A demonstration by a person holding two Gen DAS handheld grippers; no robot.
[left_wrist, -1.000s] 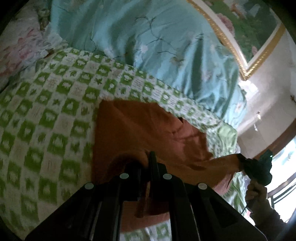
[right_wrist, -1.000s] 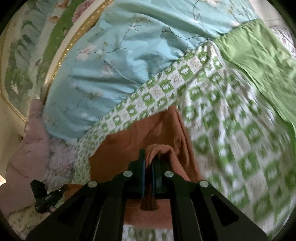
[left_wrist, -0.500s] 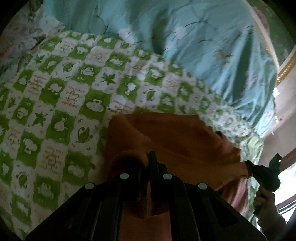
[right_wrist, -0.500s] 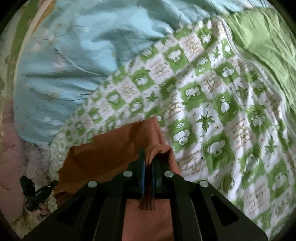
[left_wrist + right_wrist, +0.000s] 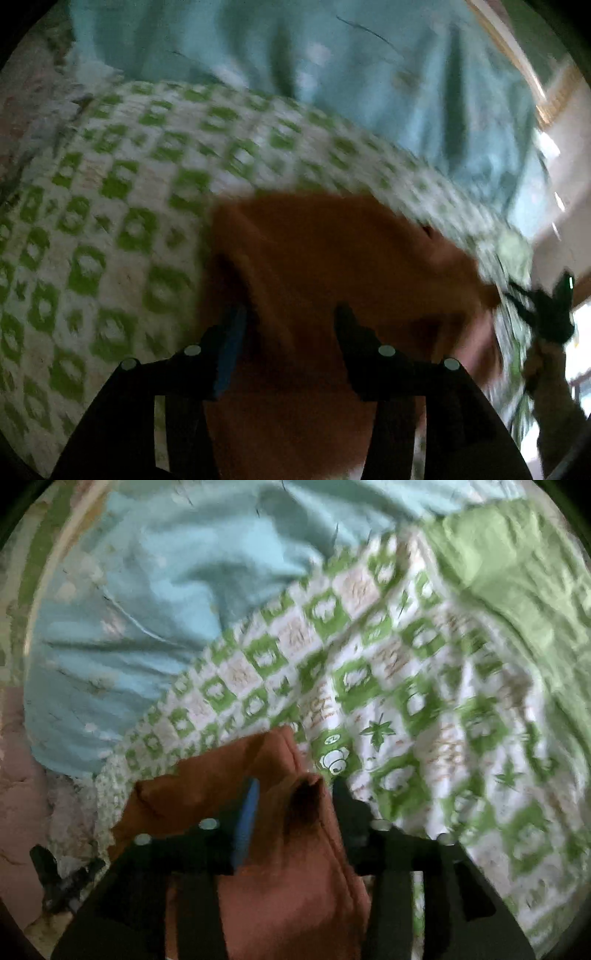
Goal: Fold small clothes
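Note:
A rust-orange garment (image 5: 325, 258) lies on the green-and-white checked bedspread (image 5: 110, 229). My left gripper (image 5: 290, 317) is open just above the garment's near left part, with cloth under and between the fingers but not pinched. In the right wrist view the same garment (image 5: 288, 886) lies folded over, one raised corner between the fingers. My right gripper (image 5: 293, 786) is open over that corner. The right gripper also shows in the left wrist view (image 5: 550, 314), at the garment's far right edge. Both views are motion-blurred.
A pale blue floral quilt (image 5: 295, 74) is bunched at the back of the bed. A plain green cloth (image 5: 517, 572) lies at the right in the right wrist view. A pink pillow (image 5: 18, 775) sits at the left. A gold-framed picture (image 5: 517, 55) hangs behind.
Both grippers were shut on the orange garment's edges and have opened, letting it go. The garment now lies on the bedspread with its near edge folded over.

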